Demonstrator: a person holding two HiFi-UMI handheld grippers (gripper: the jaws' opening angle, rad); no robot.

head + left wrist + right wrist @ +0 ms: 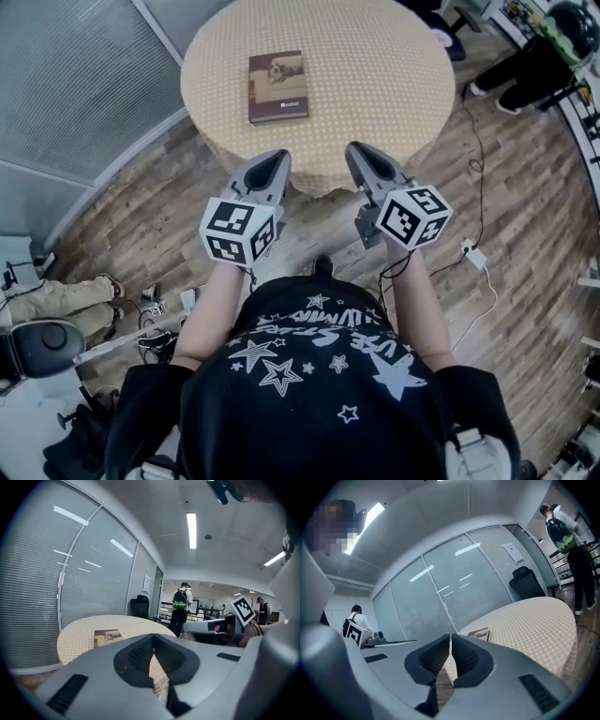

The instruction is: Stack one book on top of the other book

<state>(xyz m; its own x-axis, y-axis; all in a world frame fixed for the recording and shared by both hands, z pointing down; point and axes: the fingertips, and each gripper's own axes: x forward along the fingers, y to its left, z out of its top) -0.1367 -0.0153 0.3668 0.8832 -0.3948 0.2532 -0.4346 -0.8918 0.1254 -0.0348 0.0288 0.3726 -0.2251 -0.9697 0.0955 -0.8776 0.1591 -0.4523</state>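
- Shirt (309, 384) with white stars fills the near edge below us.
- Beyond it we hold the left gripper (273, 157) and right gripper (360, 150) side by side over the near rim of the table (394, 84), each with jaws pressed together on nothing.
- Farther on, the book (277, 87) lies flat left of the table's middle, well apart from both grippers, nearer the left one.
- We judge it stiff, fairly light and slick-covered, best pinched at an edge.
- Whether a second book lies beneath, we cannot tell.
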